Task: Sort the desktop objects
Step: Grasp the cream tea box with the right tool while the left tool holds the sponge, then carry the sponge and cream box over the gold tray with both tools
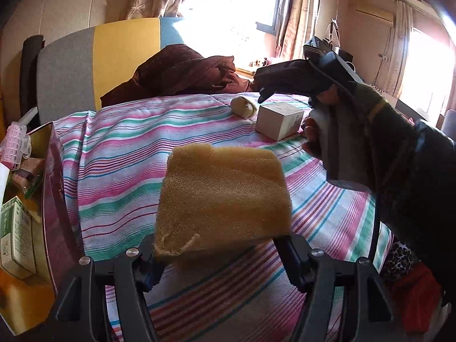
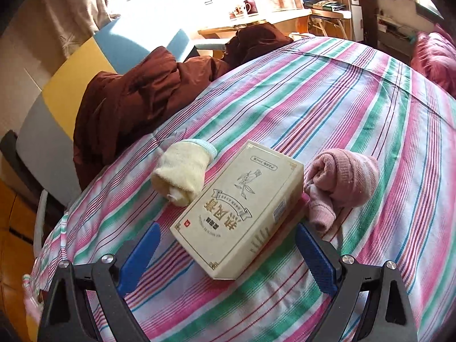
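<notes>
Here, your left claw (image 1: pixel 219 252) grips a sponge while your right claw (image 2: pixel 226 252) stands wide open at a box.

Your porous, tan sponge (image 1: pixel 223 199), a flat squarish slab with ragged edges, is pinched at its near edge and held above the striped bed cover (image 1: pixel 119 148). The blue ribbed fingers (image 2: pixel 319 265) flank, without touching, a cream cardboard box (image 2: pixel 239 211) lying flat between a rolled yellow sock (image 2: pixel 182 171) and a rolled pink sock (image 2: pixel 342 182), both fuzzy knits.
</notes>
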The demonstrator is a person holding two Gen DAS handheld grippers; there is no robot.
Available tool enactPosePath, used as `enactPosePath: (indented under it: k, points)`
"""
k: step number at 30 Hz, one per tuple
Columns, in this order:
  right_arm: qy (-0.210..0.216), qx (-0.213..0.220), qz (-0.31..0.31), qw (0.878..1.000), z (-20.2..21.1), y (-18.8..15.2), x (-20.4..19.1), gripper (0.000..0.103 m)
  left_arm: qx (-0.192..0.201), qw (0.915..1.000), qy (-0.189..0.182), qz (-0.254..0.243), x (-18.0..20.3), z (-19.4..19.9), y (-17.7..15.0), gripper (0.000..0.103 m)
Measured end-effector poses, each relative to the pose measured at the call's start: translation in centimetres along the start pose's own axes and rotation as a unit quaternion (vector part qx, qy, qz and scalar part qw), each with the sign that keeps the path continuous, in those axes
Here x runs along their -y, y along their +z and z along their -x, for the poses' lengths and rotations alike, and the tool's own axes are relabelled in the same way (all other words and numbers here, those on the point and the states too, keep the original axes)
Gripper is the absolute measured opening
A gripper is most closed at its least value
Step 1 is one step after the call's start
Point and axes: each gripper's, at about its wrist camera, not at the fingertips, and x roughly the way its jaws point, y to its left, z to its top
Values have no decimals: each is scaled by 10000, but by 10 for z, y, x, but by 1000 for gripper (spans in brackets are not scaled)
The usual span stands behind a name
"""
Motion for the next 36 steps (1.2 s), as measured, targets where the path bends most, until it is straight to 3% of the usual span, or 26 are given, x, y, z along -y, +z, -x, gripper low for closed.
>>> enactPosePath:
  k: [5, 8, 16, 22, 30, 36]
  points:
    - [-338, -117, 39, 9994, -17, 5, -6, 93, 79, 9999, -134, 51, -3, 0, -4, 69]
    - [-402, -259, 221, 9986, -25, 3, -4, 83, 83, 9997, -217, 125, -5, -2, -5, 69]
    - [326, -204, 1063, 9936, 5, -17, 8, 59, 33, 9991, -326, 286, -10, -8, -6, 70]
    - [874, -189, 1715, 9811, 37, -47, 13, 55, 14, 9991, -292, 302, -9, -9, -7, 71]
    - [1393, -100, 2134, 9669, 77, -84, 34, 53, -87, 9990, -257, 361, -9, -8, -4, 71]
    - [1462, -52, 2792, 9490, 96, -125, 34, 53, -241, 9988, -159, 400, -6, -5, -2, 70]
